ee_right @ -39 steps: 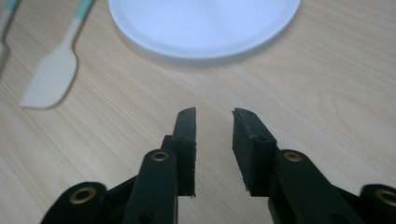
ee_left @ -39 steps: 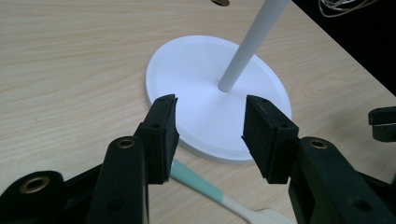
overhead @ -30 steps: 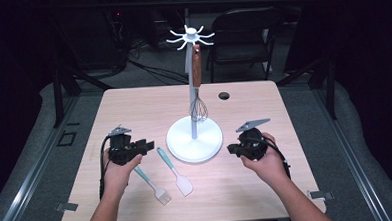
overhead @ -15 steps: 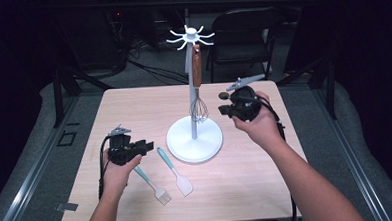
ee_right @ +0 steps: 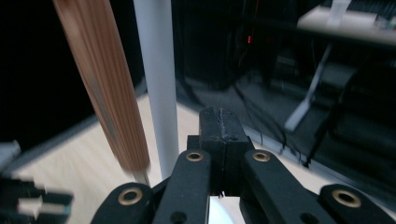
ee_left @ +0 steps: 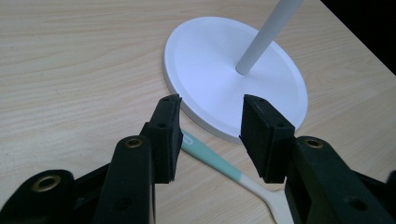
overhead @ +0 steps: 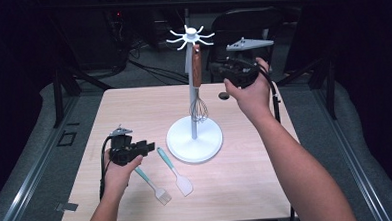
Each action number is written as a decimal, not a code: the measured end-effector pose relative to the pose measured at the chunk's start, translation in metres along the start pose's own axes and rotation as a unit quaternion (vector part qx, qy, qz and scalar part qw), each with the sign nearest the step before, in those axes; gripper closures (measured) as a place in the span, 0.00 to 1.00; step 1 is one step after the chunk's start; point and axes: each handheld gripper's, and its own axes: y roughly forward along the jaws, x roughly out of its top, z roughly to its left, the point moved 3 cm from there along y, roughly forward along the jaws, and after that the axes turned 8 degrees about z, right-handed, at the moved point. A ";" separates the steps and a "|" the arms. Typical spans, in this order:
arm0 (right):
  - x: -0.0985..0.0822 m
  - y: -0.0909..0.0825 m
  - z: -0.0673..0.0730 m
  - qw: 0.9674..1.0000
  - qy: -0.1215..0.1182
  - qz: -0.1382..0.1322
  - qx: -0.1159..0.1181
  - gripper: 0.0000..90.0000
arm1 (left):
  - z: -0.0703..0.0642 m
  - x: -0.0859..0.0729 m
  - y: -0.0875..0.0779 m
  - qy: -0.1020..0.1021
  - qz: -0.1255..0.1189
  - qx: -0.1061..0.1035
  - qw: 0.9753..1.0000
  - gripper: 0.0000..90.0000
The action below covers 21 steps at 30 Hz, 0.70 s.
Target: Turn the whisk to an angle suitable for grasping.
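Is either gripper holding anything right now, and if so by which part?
Nothing is held. The right gripper is shut on nothing beside the wooden-handled wire whisk; the left gripper stands open above the teal-handled white spatula.

stand (overhead: pixel 194 139): 1 | whisk (overhead: pixel 197 90): 1 | spatula (overhead: pixel 175 170): 1 | brush (overhead: pixel 154 186): 1 | black disc (overhead: pixel 224 96): 1

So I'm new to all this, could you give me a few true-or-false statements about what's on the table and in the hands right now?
1. A whisk hangs from the white stand. True.
2. The right gripper has its jaws wide open. False: they are shut, with nothing between them.
3. The left gripper is clamped on the spatula. False: its jaws are open above the spatula's handle.
4. A small brush lies beside the spatula on the table. True.
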 end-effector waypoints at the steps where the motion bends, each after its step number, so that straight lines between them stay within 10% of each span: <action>1: 0.009 -0.006 0.002 1.000 -0.002 -0.029 -0.006 1.00 | 0.000 0.000 0.000 0.000 0.000 0.000 1.000 0.64; 9: 0.026 -0.020 0.001 0.995 -0.008 -0.093 -0.028 1.00 | 0.000 0.000 0.000 -0.001 -0.004 -0.003 1.000 0.63; 21: 0.033 -0.031 0.016 0.992 -0.025 -0.120 -0.014 1.00 | 0.001 0.000 -0.001 -0.003 -0.003 -0.004 1.000 0.63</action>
